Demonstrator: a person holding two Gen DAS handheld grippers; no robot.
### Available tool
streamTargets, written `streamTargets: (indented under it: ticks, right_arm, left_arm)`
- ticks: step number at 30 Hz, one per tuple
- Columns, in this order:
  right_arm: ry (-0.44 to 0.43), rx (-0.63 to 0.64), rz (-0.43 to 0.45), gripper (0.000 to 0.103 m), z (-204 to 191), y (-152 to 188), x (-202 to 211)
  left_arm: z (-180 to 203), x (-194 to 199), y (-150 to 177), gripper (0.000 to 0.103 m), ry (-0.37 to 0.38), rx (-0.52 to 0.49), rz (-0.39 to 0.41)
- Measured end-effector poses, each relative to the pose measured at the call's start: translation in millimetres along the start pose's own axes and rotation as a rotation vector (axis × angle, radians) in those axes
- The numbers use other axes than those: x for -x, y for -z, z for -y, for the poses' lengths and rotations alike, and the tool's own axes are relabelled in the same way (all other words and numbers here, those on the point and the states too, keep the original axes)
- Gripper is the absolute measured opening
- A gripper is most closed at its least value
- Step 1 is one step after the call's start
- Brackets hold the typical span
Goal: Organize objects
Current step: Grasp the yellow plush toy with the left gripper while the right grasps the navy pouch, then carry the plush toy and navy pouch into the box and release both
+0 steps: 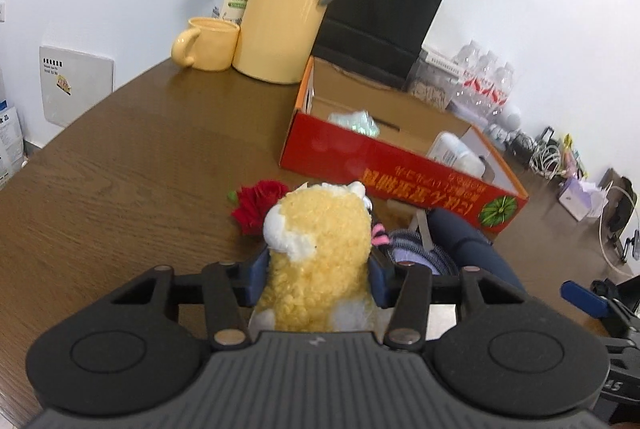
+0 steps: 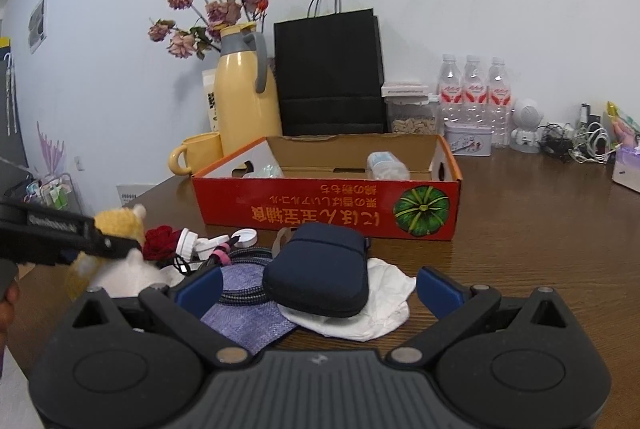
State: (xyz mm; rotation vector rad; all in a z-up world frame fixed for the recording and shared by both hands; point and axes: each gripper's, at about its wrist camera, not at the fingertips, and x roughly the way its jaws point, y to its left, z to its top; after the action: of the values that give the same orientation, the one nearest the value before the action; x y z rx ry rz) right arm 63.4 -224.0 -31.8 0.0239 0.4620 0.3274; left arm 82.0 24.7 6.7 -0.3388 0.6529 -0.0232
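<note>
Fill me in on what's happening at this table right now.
A person is tidying loose items into the red cardboard box. The left gripper has its pads against the sides of a yellow plush toy that stands on the table beside a red rose. The right gripper is open and holds nothing, poised over a navy pouch lying on a white cloth. The box already holds a white bottle.

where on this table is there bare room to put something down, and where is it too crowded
Bare wood lies left of the red box, in front of the yellow mug and jug, and right of the box toward the cables. Inside the box, the middle is free. Crowded: the pile before the box, with plush toy, rose and navy pouch.
</note>
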Motion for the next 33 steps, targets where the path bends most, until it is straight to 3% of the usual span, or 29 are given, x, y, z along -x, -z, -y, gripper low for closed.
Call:
streamTargets:
  ticks: [4, 13, 18, 21, 25, 33]
  right_arm:
    - [0.009, 0.018, -0.054, 0.103, -4, -12, -23]
    - [0.001, -0.072, -0.232, 0.103, 8, -31, -88]
    - [0.010, -0.114, -0.294, 0.082, 14, -33, -102]
    - [-0.016, -0.133, -0.324, 0.075, 16, -32, -107]
    - [-0.008, -0.137, -0.294, 0.066, 16, -33, -102]
    - [-0.022, -0.128, -0.238, 0.062, 18, -28, -86]
  left_arm:
    - [-5, 7, -5, 0.050, -0.003, 0.011, 0.030]
    - [-17, 12, -9, 0.050, -0.010, 0.028, 0.049]
    - [-19, 11, -9, 0.050, -0.005, 0.027, 0.047]
    - [-20, 10, -9, 0.050, -0.002, 0.028, 0.044]
    - [-22, 9, -9, 0.050, 0.000, 0.032, 0.041]
    - [-21, 6, -14, 0.050, 0.003, 0.032, 0.048]
